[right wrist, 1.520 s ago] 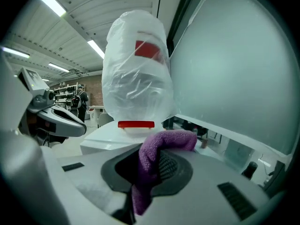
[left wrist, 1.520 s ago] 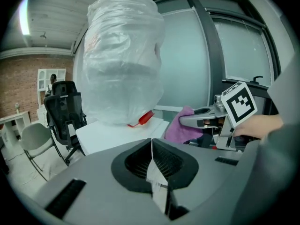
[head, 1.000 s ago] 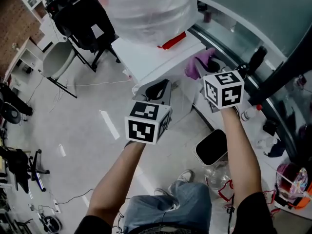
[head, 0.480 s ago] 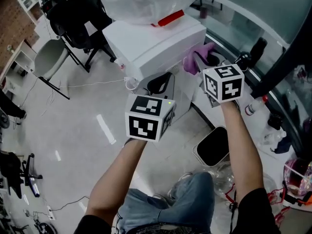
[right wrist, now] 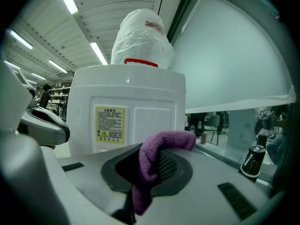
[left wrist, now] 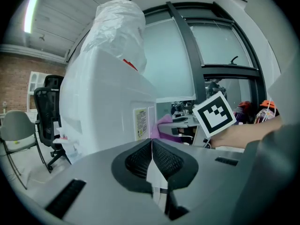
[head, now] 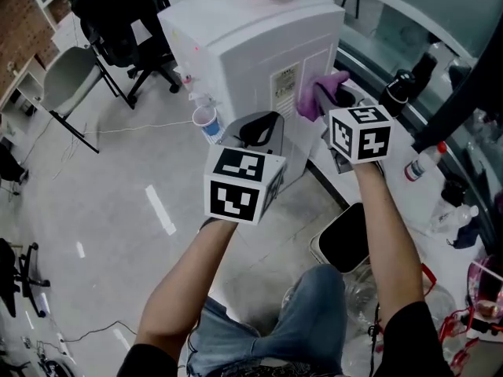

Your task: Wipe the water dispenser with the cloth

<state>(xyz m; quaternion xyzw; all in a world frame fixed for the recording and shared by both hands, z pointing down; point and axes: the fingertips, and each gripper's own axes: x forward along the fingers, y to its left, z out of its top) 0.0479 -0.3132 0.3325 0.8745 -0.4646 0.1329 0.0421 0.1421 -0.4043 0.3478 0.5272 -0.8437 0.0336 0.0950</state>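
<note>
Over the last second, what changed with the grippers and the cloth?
Mostly the view: it tilted down, so the dispenser side and its label now show, with the cloth close beside it. The right gripper stays shut on the cloth. The left gripper stays shut and empty.

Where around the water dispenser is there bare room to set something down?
The floor left of the water dispenser, bordered by the grey chair and the left forearm, is mostly bare. Crowded: the window ledge on the right carries bottles, and the bin sits under the right arm.
</note>
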